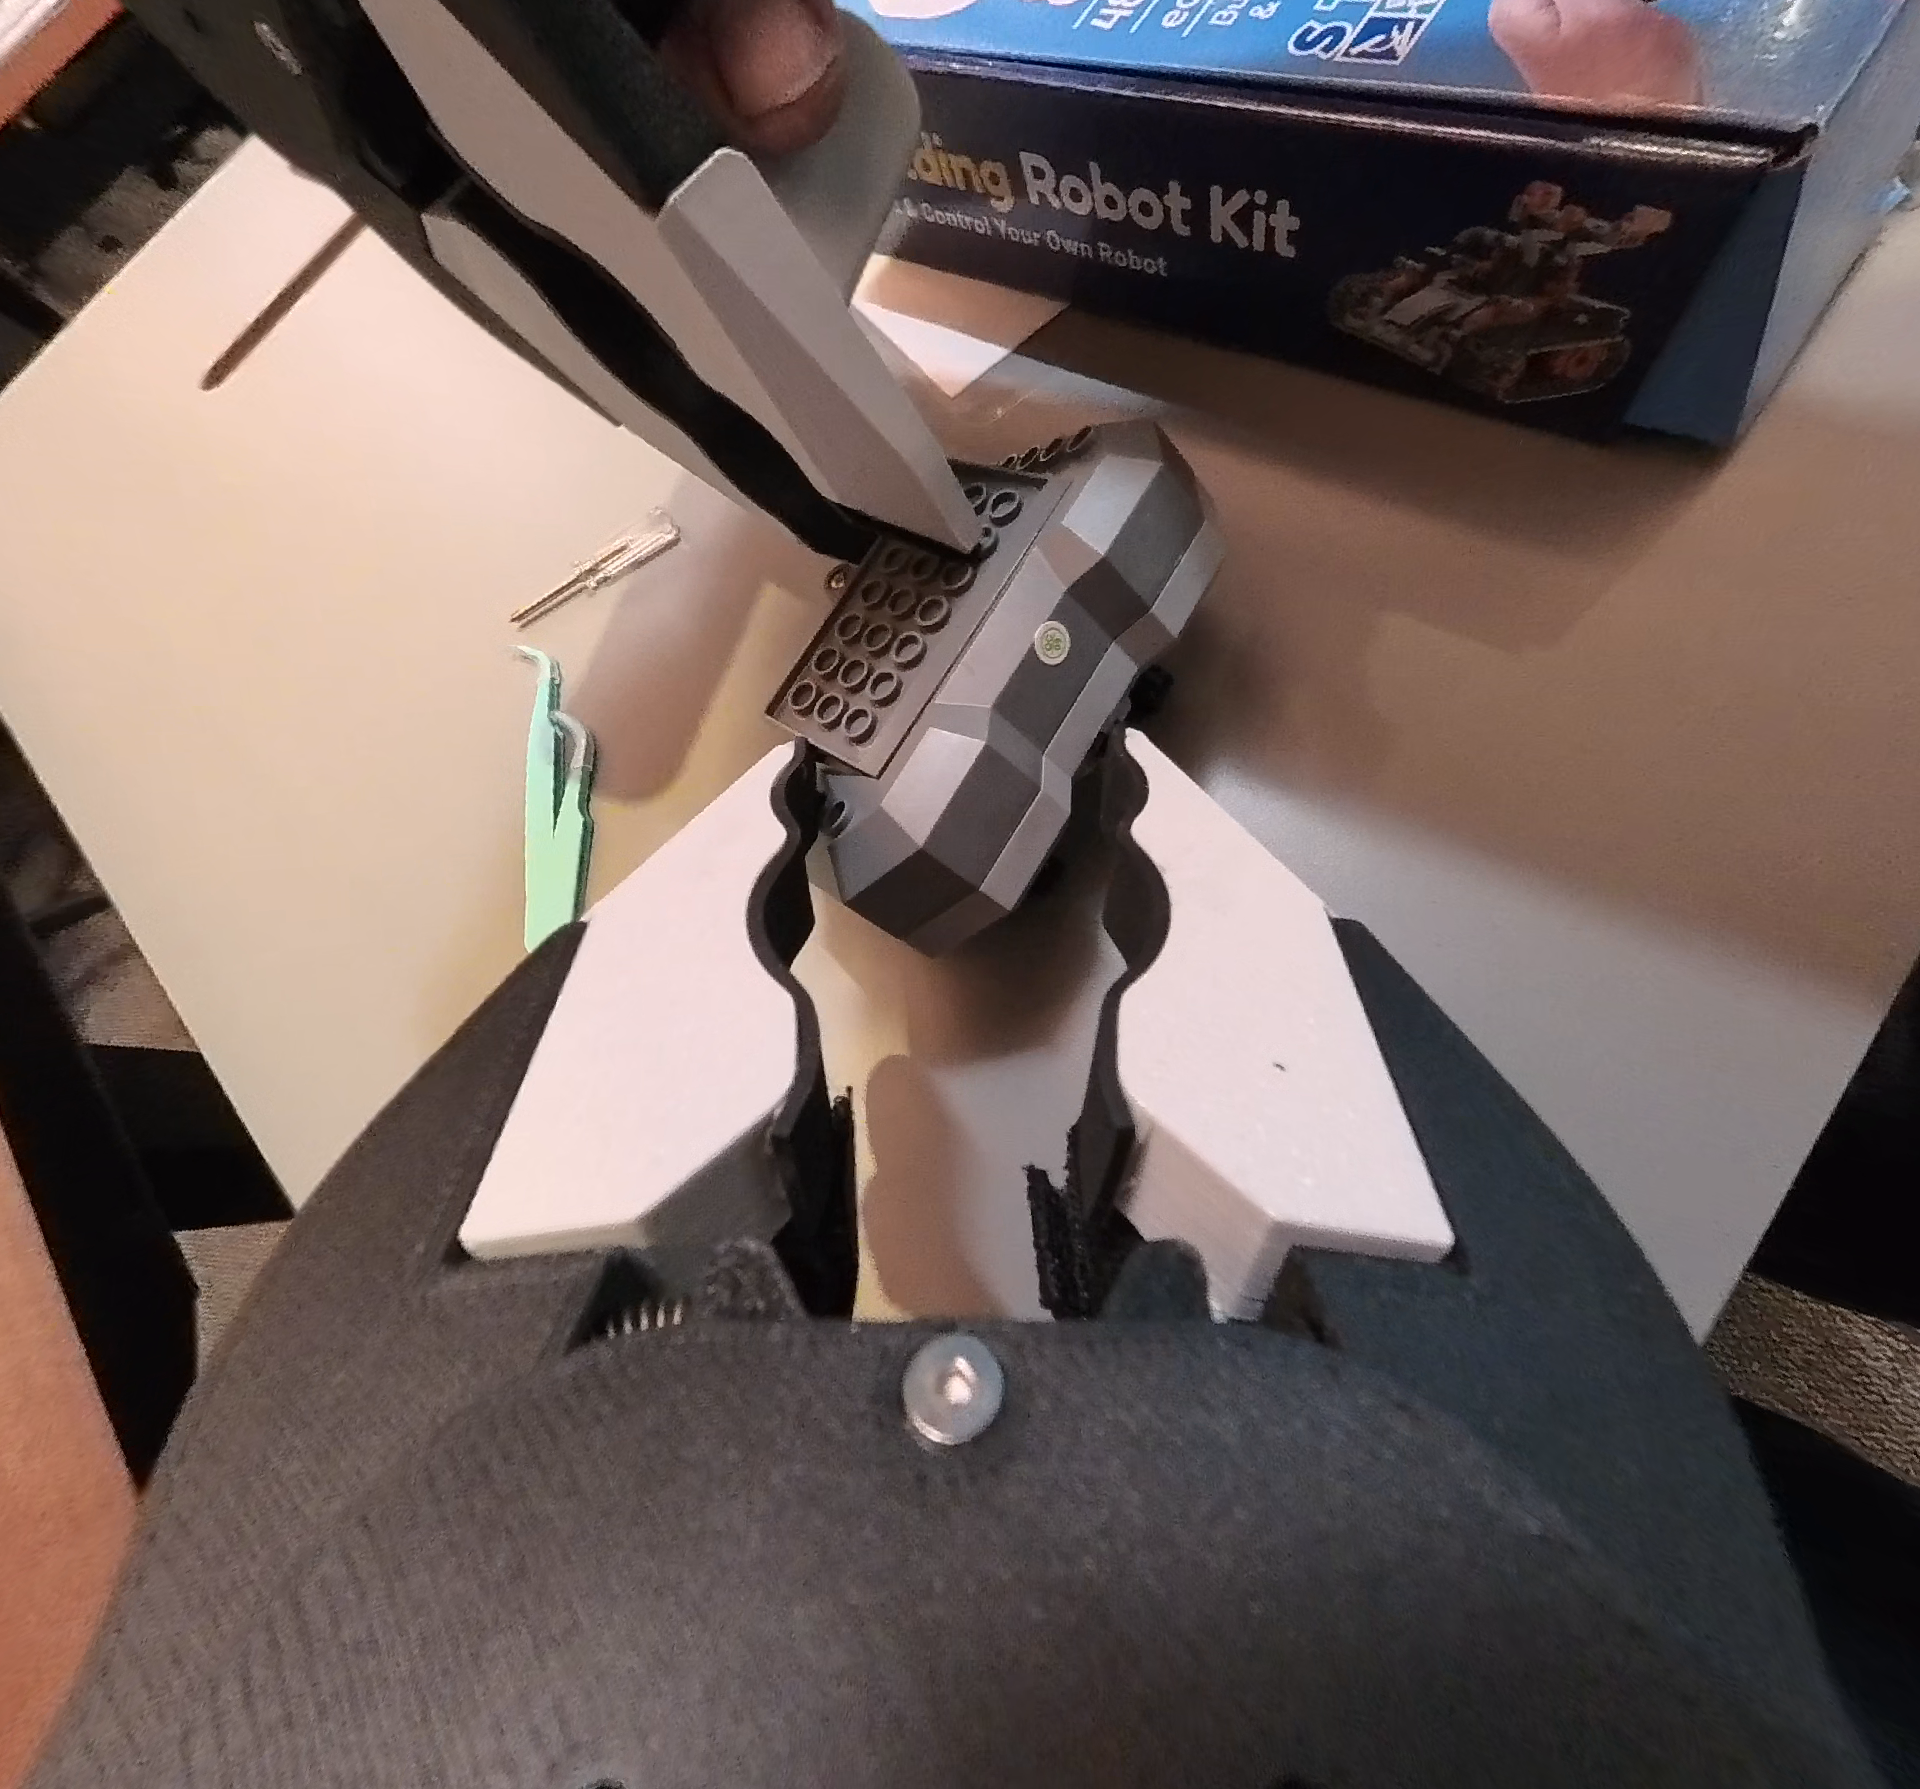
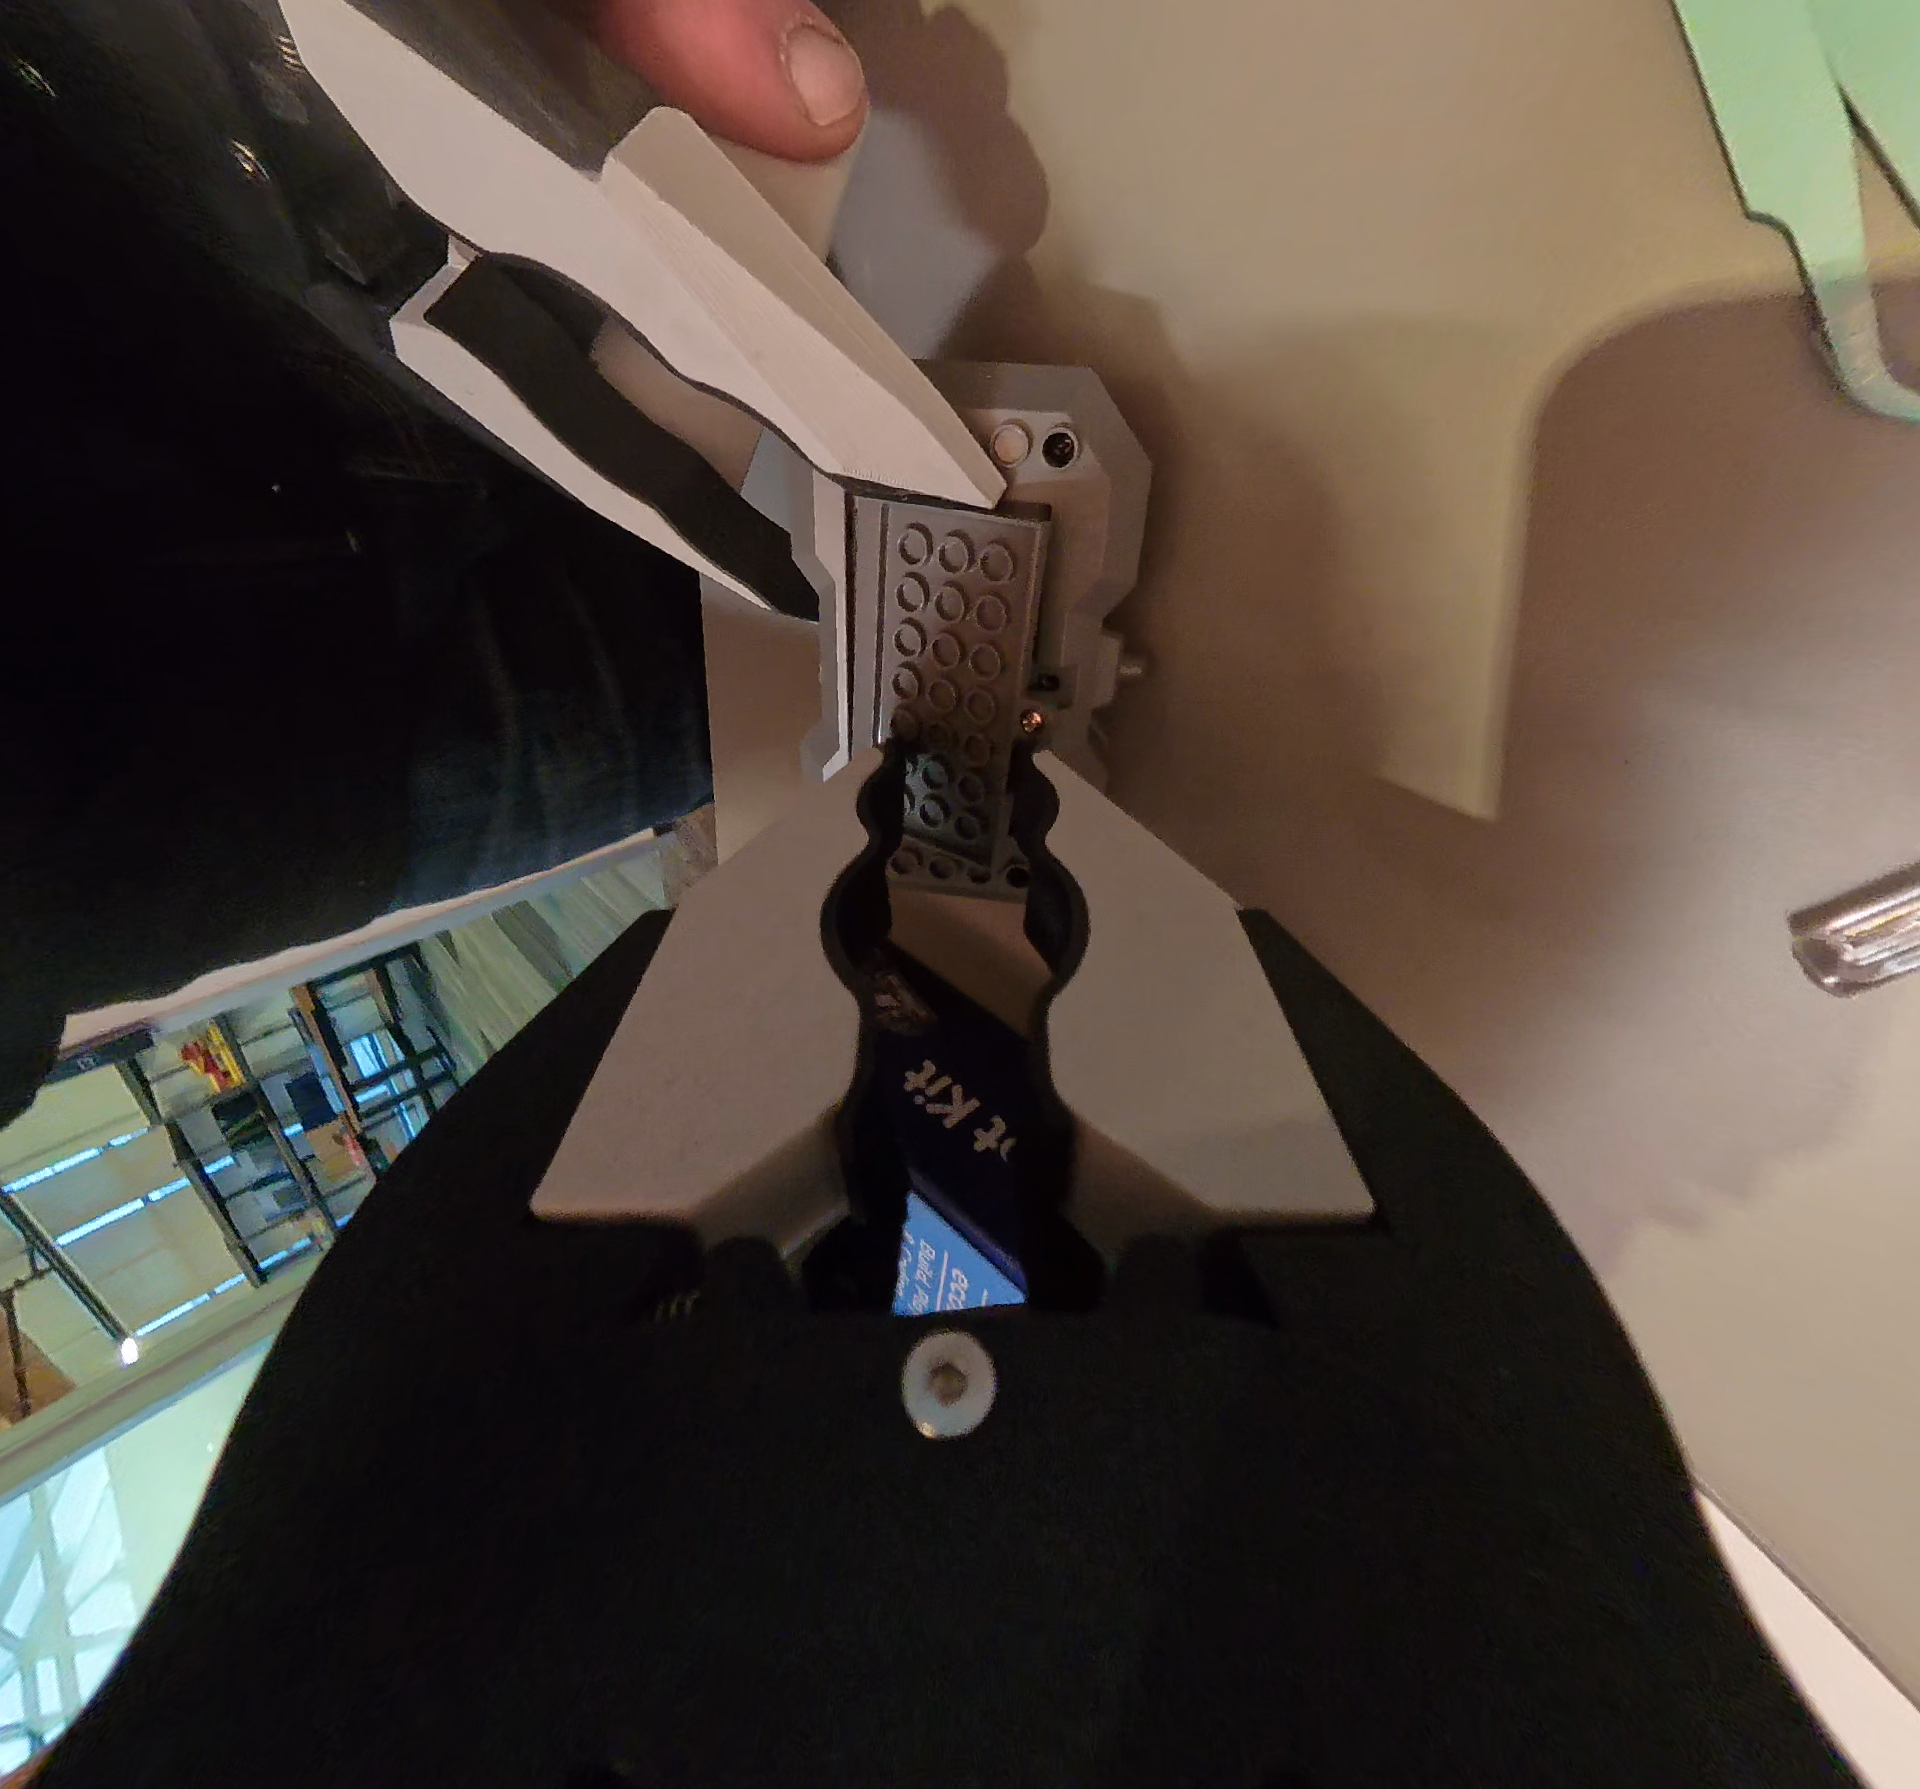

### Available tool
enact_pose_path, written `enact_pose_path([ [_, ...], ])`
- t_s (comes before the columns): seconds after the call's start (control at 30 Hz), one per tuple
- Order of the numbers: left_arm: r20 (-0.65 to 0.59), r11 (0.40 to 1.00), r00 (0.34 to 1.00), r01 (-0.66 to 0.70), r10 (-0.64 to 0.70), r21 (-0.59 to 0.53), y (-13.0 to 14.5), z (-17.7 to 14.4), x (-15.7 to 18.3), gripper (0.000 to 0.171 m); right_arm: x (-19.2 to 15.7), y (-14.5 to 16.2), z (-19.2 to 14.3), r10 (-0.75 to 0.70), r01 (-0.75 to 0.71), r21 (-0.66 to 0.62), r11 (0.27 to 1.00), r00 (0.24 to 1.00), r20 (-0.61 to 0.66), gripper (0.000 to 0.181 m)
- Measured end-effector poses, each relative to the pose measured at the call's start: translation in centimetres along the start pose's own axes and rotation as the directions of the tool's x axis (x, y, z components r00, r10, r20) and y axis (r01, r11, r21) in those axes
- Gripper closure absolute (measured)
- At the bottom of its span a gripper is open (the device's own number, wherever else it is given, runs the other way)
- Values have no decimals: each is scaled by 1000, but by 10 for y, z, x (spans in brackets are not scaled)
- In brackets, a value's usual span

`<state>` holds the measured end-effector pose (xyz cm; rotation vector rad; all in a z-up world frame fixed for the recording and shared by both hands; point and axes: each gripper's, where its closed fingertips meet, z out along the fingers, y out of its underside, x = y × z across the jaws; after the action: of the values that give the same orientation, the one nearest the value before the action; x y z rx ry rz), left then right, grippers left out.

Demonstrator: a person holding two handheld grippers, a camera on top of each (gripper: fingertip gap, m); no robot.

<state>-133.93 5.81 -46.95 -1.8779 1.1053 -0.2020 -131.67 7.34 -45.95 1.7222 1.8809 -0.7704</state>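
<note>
Both grippers (image 1: 956,783) (image 2: 951,783) on grey studded module (image 1: 1049,700).

i am seeing white lettering, numbers and coloured letter tiles printed on the blue-and-black box (image 1: 1403,129); i am not repeating them.

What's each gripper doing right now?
Left gripper: shut on the grey module.
Right gripper: shut on the studded plate.

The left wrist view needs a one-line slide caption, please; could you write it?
Left gripper clamps a grey faceted module while the right gripper pinches its studded plate.
</note>
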Motion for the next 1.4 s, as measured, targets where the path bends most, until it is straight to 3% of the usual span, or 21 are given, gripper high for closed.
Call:
enact_pose_path([
  [0.37,12,1000,1000,-8,8,9,1,0,-1,120,2,0,-1,15,-14,-29,999,999,30,165],
  [0.57,10,1000,1000,24,-24,8,1,0,0,119,2,-1,-2,128,-127,71,989,992,0,168],
  [1.07,-2,1000,1000,14,-14,5,3,-2,0,120,4,-3,-1,39,-39,34,999,999,3,168],
  [1.2,35,995,994,100,-99,-14,6,-9,-8,110,4,-3,-2,82,-82,79,993,997,6,168],
  [1.3,27,974,976,217,-215,-66,17,-10,-10,116,3,-2,-1,113,-114,95,989,994,13,169],
  [1.4,9,973,976,217,-217,-74,17,-10,-7,122,1,-1,0,88,-86,92,992,996,-11,168],
])
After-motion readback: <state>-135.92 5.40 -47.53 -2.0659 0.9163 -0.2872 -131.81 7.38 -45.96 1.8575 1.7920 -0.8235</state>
